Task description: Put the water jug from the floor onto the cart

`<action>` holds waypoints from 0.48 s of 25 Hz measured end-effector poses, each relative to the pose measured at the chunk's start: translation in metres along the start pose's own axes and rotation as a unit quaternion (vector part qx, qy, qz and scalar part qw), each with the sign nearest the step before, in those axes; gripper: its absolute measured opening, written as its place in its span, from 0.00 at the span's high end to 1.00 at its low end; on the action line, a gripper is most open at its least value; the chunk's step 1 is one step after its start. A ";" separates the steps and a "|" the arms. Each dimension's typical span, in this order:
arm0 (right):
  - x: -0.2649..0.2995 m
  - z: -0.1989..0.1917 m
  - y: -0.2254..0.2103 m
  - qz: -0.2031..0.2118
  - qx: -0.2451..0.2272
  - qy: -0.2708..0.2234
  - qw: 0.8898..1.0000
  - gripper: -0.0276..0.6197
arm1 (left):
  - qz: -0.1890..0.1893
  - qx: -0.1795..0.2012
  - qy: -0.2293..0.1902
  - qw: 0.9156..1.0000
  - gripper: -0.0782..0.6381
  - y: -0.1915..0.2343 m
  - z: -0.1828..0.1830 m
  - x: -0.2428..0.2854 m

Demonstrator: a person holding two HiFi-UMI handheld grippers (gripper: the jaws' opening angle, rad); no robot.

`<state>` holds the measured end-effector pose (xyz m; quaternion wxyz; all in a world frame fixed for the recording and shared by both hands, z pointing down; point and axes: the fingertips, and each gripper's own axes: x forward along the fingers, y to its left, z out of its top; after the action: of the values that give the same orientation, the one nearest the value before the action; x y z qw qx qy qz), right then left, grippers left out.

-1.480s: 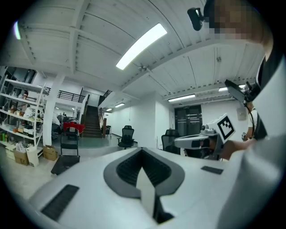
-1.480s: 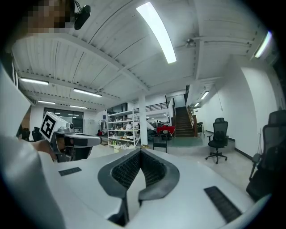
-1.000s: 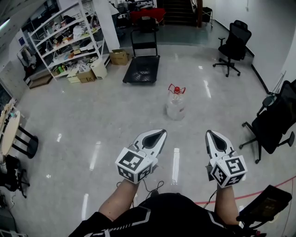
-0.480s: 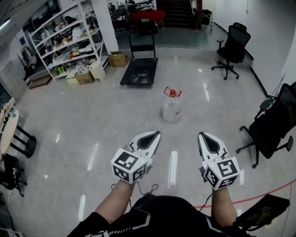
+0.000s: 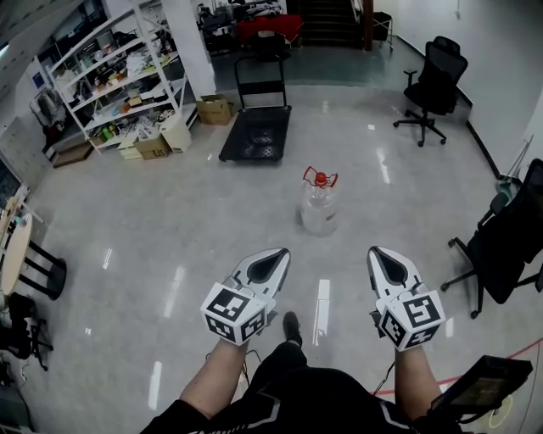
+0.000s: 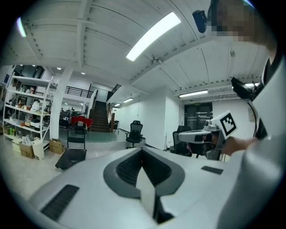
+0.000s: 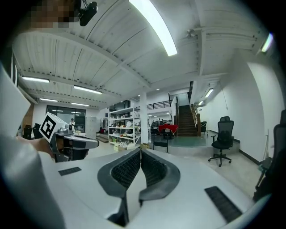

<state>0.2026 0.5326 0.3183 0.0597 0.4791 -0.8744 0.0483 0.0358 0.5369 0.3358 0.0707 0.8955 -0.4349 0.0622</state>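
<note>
Left gripper [image 5: 284, 253] and right gripper [image 5: 376, 252], both clenched on nothing, short of the red-capped water jug [image 5: 320, 208]; black cart [image 5: 256, 134] beyond.

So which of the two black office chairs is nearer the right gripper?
The office chair at the head view's right edge, off to the side of the right gripper. The other chair stands far back near the stairs, beyond the water jug.
</note>
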 end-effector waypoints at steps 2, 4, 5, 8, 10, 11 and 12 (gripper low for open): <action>0.037 -0.001 -0.016 -0.005 -0.002 0.003 1.000 0.95 | -0.005 -0.004 0.000 1.000 0.89 0.030 -0.001 0.029; 0.075 0.002 -0.032 -0.012 0.000 0.003 1.000 0.95 | -0.012 -0.008 0.002 1.000 0.89 0.063 0.002 0.058; 0.095 0.005 -0.041 -0.015 0.001 0.004 1.000 0.95 | -0.016 -0.008 0.003 1.000 0.89 0.079 0.006 0.072; 0.154 0.011 -0.061 -0.016 0.007 0.014 1.000 0.95 | -0.030 -0.002 0.007 1.000 0.89 0.124 0.021 0.111; 0.188 0.011 -0.075 -0.020 0.012 0.019 1.000 0.95 | -0.034 0.000 0.011 0.999 0.89 0.154 0.026 0.132; 0.203 0.012 -0.084 -0.025 0.016 0.019 0.999 0.95 | -0.034 -0.001 0.013 0.999 0.89 0.168 0.027 0.145; 0.219 0.013 -0.093 -0.029 0.019 0.018 0.999 0.95 | -0.034 -0.003 0.014 0.999 0.89 0.181 0.029 0.157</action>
<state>0.1638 0.2987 0.3407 0.0682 0.5040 -0.8580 0.0719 -0.0090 0.2997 0.3480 0.0815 0.9088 -0.4029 0.0715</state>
